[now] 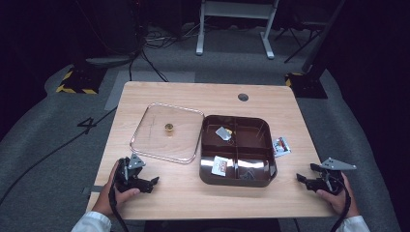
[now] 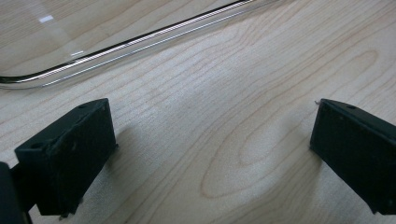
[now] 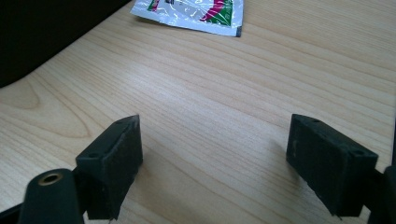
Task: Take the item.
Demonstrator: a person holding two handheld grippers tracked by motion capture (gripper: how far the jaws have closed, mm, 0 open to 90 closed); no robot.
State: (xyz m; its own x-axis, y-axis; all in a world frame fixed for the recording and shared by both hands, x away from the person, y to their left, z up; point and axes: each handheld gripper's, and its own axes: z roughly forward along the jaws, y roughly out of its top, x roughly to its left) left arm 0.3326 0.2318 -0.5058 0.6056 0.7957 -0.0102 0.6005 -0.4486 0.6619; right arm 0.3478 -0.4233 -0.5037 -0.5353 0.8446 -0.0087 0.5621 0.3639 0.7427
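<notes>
Right gripper (image 3: 215, 163) fingers spread wide on bare table (image 3: 201, 93), sachet (image 3: 191, 11) well ahead.

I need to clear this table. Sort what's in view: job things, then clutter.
Job things:
brown compartment box
clear lid, lying beside it
packets in the box
loose packet right of the box

Clutter:
desk frame
floor cables

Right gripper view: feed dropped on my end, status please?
Right claw open, empty, over bare wooden table. Red-green-white foil sachet ahead, untouched. Left claw open beside clear plastic lid. Nothing in the way.
</notes>
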